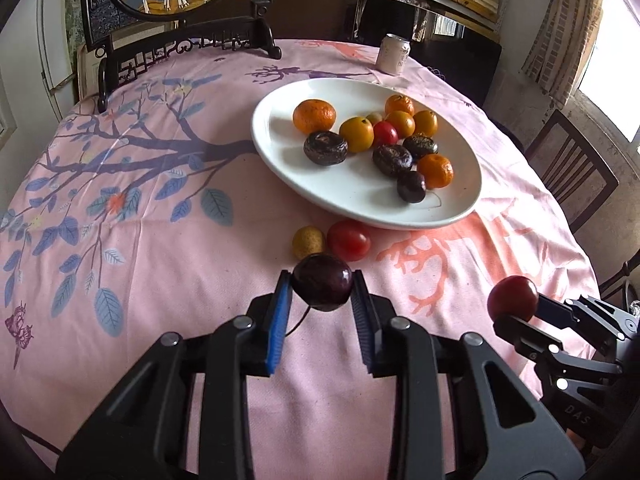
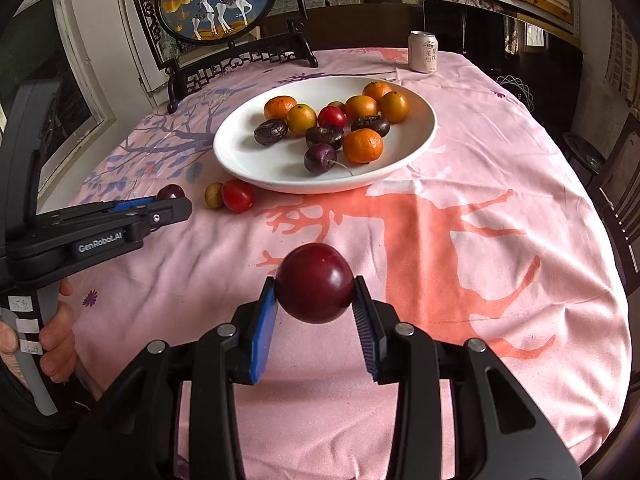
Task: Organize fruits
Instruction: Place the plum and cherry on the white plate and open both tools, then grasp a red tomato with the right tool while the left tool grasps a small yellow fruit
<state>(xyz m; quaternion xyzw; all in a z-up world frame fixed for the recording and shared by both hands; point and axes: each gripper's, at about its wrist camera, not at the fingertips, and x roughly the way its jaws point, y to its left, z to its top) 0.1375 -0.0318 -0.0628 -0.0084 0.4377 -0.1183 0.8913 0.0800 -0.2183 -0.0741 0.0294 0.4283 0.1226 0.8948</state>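
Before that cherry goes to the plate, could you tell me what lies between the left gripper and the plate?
In the left wrist view, a small yellowish fruit and a red tomato sit on the cloth between the left gripper and the white plate.

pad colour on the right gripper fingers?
Blue, on both fingers of the right gripper. Clearest in the right wrist view.

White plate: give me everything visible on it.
The white plate is a glossy, shallow oval dish, ceramic by its look, sitting flat on the pink tablecloth beyond both grippers. It holds a loose cluster of orange citrus, dark wrinkled fruits, a red one and a stemmed dark cherry; its left part is bare. A red tomato and a small yellowish fruit lie on the cloth just off its near rim. Neither gripper touches it.
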